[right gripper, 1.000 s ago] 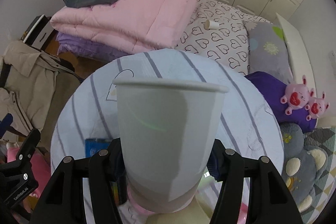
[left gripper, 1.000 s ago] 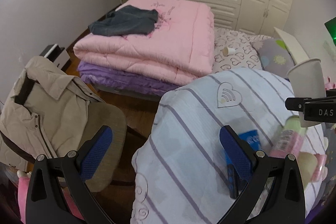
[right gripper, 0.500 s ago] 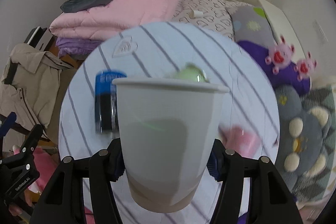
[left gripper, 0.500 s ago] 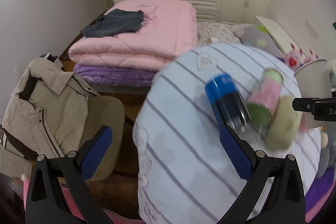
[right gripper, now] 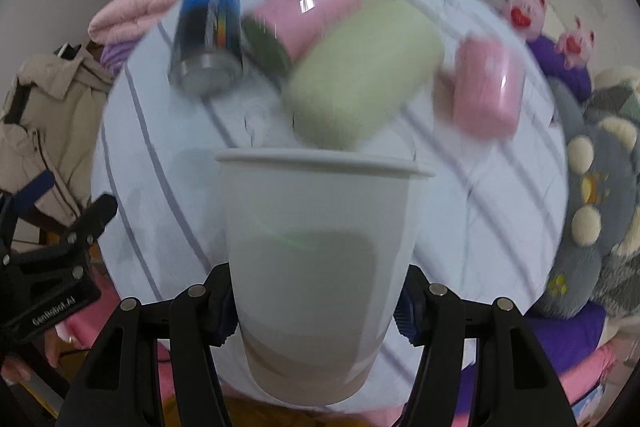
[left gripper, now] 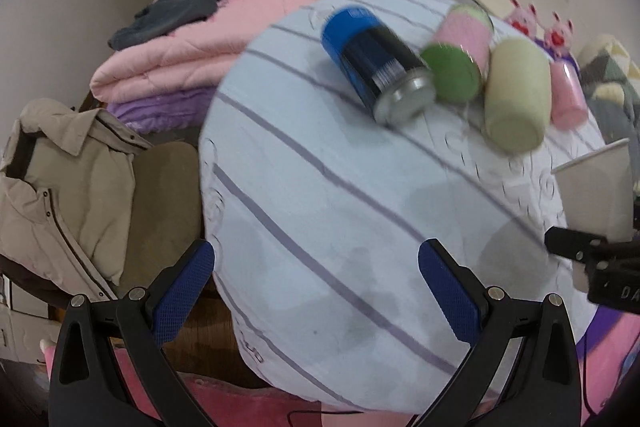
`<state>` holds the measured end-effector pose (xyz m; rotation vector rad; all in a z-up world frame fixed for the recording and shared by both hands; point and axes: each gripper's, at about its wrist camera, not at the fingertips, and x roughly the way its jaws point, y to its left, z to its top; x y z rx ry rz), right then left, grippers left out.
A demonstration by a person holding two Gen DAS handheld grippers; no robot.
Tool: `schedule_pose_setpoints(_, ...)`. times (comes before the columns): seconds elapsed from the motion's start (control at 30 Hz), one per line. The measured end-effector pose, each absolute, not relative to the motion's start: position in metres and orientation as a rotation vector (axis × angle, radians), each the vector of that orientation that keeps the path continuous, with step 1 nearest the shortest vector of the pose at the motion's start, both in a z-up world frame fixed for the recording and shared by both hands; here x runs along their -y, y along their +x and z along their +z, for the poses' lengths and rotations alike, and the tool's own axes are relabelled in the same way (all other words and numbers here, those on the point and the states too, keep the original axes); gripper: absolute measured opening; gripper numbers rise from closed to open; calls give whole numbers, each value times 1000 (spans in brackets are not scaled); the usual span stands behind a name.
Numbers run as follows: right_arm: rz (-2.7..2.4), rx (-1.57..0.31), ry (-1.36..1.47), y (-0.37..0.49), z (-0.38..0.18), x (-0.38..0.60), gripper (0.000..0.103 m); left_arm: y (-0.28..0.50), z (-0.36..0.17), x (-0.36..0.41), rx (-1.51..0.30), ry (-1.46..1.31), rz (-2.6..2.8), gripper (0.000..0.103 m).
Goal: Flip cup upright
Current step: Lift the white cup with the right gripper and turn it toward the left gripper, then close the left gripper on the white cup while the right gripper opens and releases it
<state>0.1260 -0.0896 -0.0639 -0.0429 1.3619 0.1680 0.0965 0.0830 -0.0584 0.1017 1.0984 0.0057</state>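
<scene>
Right gripper [right gripper: 316, 311] clamped on the lower wall of the white, tapered paper cup [right gripper: 320, 267], which stands rim-up between the blue pads, its jaws closed only to the cup's width; the low grip leaves the wide mouth free and keeps the base below the fingers for setting down. The cup hangs above the near edge of the round table under a pale blue, purple-striped cloth [left gripper: 320, 211] (the flip itself appears done; only placing seems left). Left gripper [left gripper: 316, 287] spread wide and holding nothing, hovering over the table's near left edge, apparently kept clear of the working side. At the far side lie a blue and black metal can [left gripper: 376, 63], a pink bottle with a green cap [left gripper: 460, 55], a pale green cylinder [left gripper: 516, 95] and a small pink cylinder [left gripper: 568, 99], all on their sides. Motion blur softens these objects, so whether they touch is uncertain.
</scene>
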Motion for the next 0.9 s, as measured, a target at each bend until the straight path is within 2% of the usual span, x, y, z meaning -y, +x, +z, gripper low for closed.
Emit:
schedule_pose_setpoints(0.17,180,-1412,-35,123,-85,92,64,94,-67,-80,-1137,101,-7,103)
schedule_pose_setpoints(0.2,195,-1421,-44,124,-88,91,67,94,-68,-80,-1142,99,-8,103)
schedule_pose_setpoints(0.23,198,-1427,-49,125,-89,90,79,93,-67,-81,-1142,97,-7,103)
schedule_pose_setpoints(0.27,194,-1426,-51,126,-90,90,82,93,-66,-81,-1140,96,-6,103)
schedule_pose_setpoints(0.9,242,-1354,-37,103,-45,126,82,72,-51,-65,-1149,69,30,103)
